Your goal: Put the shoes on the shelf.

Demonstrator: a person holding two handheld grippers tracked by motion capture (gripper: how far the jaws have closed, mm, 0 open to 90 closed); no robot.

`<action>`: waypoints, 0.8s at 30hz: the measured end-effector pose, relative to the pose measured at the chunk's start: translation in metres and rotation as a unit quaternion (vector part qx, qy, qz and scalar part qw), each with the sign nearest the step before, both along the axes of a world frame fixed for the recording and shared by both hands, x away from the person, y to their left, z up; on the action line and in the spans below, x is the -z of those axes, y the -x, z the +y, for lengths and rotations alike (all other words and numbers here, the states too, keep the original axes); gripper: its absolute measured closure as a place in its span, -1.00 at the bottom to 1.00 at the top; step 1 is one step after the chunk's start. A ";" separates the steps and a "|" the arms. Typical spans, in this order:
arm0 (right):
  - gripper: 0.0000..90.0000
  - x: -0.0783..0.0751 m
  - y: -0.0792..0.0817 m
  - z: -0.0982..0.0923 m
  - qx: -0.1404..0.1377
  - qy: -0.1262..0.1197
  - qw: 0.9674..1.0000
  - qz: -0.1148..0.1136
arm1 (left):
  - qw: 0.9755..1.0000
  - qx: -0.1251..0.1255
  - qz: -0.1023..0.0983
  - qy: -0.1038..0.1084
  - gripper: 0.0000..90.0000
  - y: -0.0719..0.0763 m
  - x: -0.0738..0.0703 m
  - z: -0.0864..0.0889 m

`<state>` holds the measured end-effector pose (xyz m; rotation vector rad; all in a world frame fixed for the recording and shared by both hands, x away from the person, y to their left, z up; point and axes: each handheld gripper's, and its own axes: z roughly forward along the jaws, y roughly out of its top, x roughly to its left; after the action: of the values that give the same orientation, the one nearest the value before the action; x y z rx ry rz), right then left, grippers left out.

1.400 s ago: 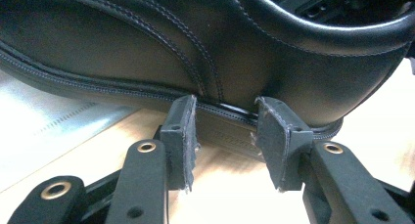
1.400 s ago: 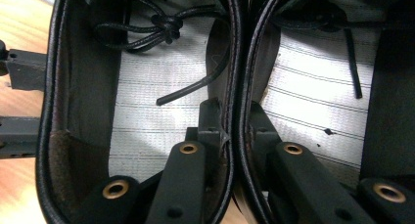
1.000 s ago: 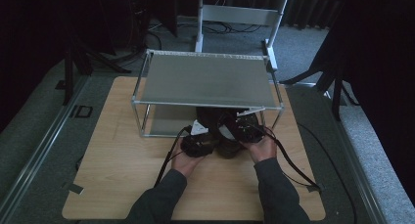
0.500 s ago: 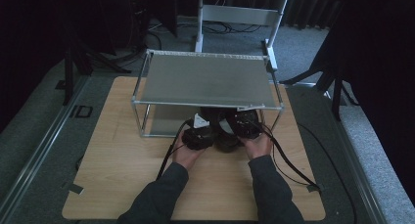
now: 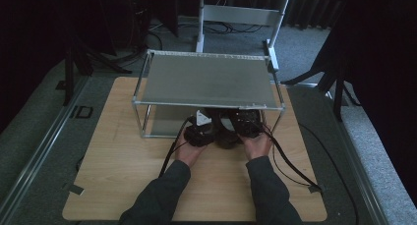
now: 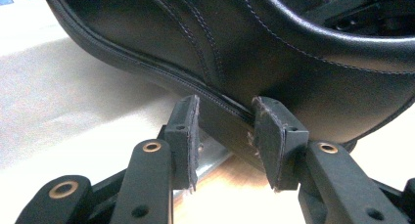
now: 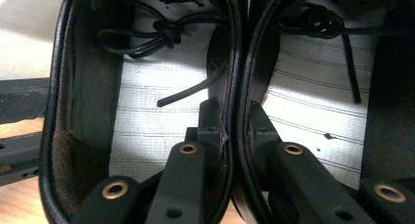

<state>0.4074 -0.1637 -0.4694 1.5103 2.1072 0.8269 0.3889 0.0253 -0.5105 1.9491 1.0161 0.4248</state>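
A person sits at a wooden table (image 5: 123,185) with a two-jaw gripper in each hand. Both hands reach toward 12 o'clock, to the front edge of a low metal shelf rack (image 5: 209,80). A pair of black leather lace-up shoes (image 5: 228,134) sits there on the table, half under the rack's top shelf, heels toward the person and toes pointing away to 12 o'clock.

In the right gripper view, the right gripper (image 7: 230,131) pinches the two inner collar walls of the left shoe (image 7: 147,87) and the right shoe (image 7: 318,87) together, one finger inside each opening, so it holds the pair as one.

In the left gripper view, the left gripper (image 6: 225,136) meets the left shoe's outer side from about 9 o'clock. Its fingers (image 6: 183,136) straddle the sole edge (image 6: 230,131) and have just been closing on it. A narrow gap seems to remain at the left pad, though the close, tilted view makes this hard to judge.

The shoes' long axis runs from 6 to 12 o'clock, straight along the line into the rack. The lower shelf (image 5: 164,122) lies ahead of the toes. The right gripper sits at the heels. The left gripper sits beside the sole, likely to steady the pair.
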 end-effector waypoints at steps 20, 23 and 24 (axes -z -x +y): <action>0.80 0.008 0.001 0.015 0.045 -0.001 0.998 -0.048 | 0.999 -0.030 -0.020 -0.012 0.44 -0.007 0.005 0.001; 0.80 0.009 0.001 0.017 0.054 -0.001 0.997 -0.054 | 0.999 -0.034 -0.023 -0.012 0.45 -0.008 0.006 0.000; 0.80 0.009 0.001 0.017 0.058 -0.002 0.997 -0.057 | 0.999 -0.036 -0.024 -0.012 0.46 -0.008 0.006 0.000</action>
<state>0.4066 -0.1464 -0.4788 1.5332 1.9196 0.8541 0.3970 0.0255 -0.5165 1.9187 1.0577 0.5244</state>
